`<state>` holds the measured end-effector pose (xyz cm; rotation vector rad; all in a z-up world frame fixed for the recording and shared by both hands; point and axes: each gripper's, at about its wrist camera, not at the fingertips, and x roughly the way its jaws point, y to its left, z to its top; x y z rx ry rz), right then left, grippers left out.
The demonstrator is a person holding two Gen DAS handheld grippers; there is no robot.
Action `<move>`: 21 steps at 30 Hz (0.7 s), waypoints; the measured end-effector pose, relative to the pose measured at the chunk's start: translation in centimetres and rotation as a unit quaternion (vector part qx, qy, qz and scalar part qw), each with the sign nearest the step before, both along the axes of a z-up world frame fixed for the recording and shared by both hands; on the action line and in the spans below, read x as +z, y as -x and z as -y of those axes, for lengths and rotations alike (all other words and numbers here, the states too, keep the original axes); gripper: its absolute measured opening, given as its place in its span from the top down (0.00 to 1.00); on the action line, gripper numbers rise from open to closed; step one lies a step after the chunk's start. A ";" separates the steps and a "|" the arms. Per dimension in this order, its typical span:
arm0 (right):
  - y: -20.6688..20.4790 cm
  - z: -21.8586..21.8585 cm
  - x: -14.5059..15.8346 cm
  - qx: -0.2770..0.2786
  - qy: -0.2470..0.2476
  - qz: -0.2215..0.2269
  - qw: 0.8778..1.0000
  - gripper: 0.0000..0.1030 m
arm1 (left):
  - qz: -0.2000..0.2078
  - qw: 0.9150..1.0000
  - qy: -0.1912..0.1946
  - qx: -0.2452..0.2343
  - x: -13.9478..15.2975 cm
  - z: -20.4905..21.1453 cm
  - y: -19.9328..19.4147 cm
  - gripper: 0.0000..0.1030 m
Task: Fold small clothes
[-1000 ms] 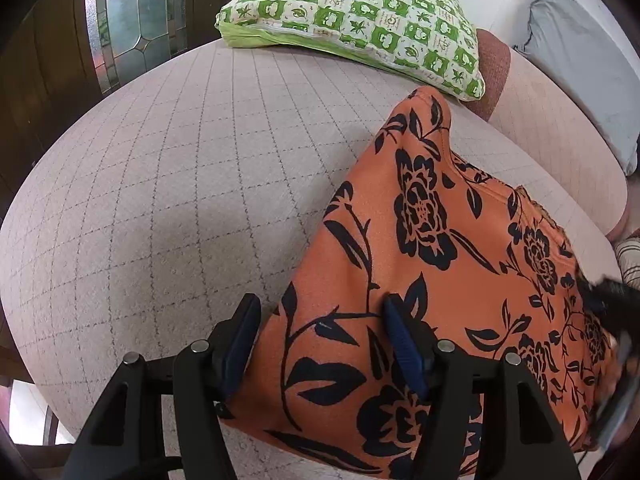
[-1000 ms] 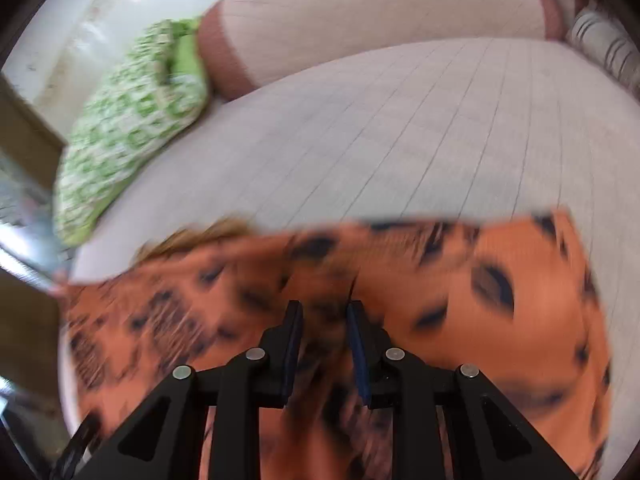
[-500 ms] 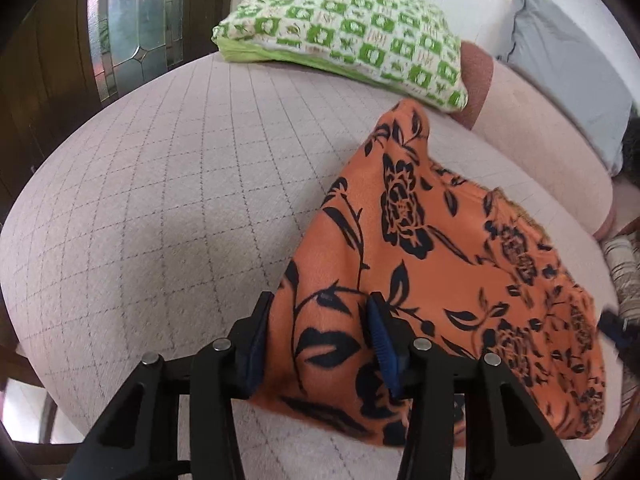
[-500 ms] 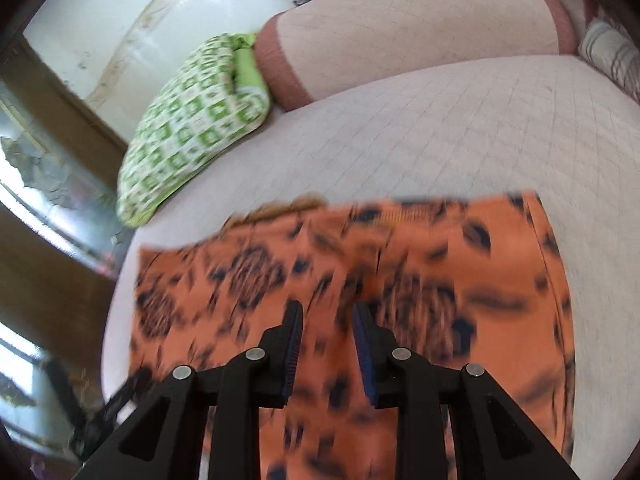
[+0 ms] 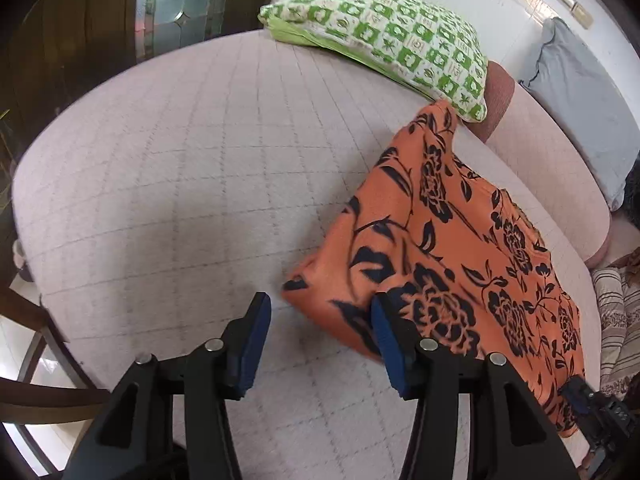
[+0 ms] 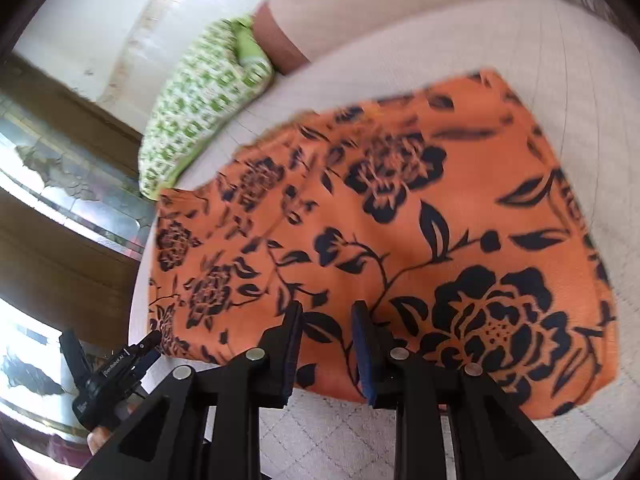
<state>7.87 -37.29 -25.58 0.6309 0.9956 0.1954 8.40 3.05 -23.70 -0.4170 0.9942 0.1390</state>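
Left wrist view: your left claw [image 5: 318, 334] is opening, released, beside the orange garment's [image 5: 452, 248] corner.
Right wrist view alone shows the garment flat on the bed [image 6: 560, 48]; your right claw [image 6: 326, 346] hangs unclenched above its near edge.

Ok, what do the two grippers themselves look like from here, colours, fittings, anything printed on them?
Both match. The left gripper and the right gripper have black angular plastic fingers with triangular cut-outs, round silver bolt heads on top and flat blue pads on the inner faces. In the right wrist view the left gripper also shows from the side, with small white lettering too small to read. No sleeves show.
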 end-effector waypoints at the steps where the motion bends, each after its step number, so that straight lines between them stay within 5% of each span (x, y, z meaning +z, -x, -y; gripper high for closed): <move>1: 0.4 -0.1 0.4 0.007 -0.013 0.014 1.000 0.72 | 0.001 1.000 0.018 0.009 -0.1 -0.4 0.7 0.47; 5: 1.0 -1.7 1.6 0.040 -0.021 0.053 0.998 0.72 | -0.011 0.996 0.083 0.014 -1.4 -0.3 1.8 0.39; 9: 0.3 -3.7 1.0 0.059 -0.033 0.046 0.997 0.72 | 0.002 0.993 0.115 0.004 -1.4 0.8 1.4 0.27; 16: -0.3 -5.1 0.5 0.075 -0.023 0.049 0.996 0.72 | 0.038 0.988 0.147 0.022 -1.9 0.8 -2.2 0.25; 17: -0.5 -5.0 0.4 0.071 -0.026 0.048 0.996 0.72 | 0.044 0.987 0.152 0.023 -2.0 0.9 -2.8 0.28; 20: -1.2 -4.8 0.0 0.062 -0.041 0.047 0.996 0.72 | 0.043 0.989 0.138 0.020 -2.4 1.7 -3.9 0.58; 21: -1.5 -4.9 -0.1 0.061 -0.045 0.047 0.996 0.72 | 0.044 0.990 0.132 0.020 -2.5 1.9 -3.9 0.59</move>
